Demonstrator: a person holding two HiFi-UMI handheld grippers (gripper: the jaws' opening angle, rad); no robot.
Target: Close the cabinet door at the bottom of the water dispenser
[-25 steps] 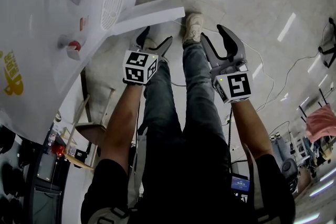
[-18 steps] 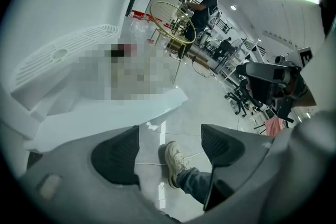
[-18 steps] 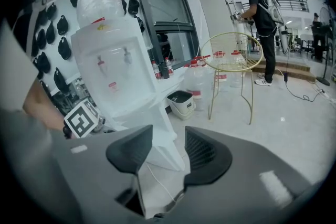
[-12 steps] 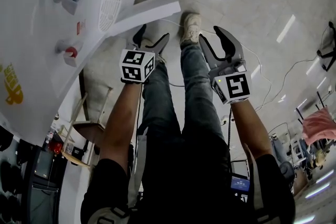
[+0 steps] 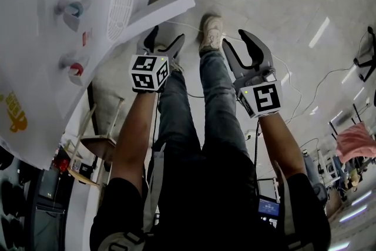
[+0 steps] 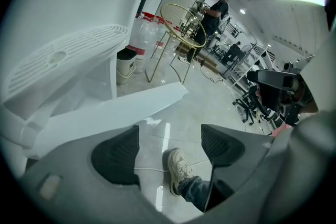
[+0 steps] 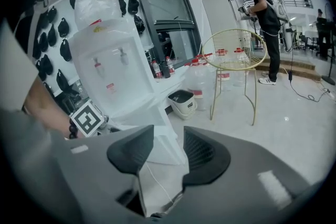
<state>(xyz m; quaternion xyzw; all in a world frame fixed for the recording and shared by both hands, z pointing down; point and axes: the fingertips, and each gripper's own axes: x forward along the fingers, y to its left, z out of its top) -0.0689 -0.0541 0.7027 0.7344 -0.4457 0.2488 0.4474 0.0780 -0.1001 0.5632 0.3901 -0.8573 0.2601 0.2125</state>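
Though ajar — one door (image 5: 161, 12); two grippers (image 5: 164, 37) (image 5: 235, 39)

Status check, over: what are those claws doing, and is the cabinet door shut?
Left gripper open, empty, by the cabinet door. Right gripper empty, jaws just been closing. Door stands open. Shoe nearby, clear of it.

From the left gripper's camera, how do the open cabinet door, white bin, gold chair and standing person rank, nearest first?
1. Open cabinet door, just beyond the jaws, to the left.
2. White bin, on the floor behind the door.
3. Gold chair, mid-room.
4. Standing person, far back.
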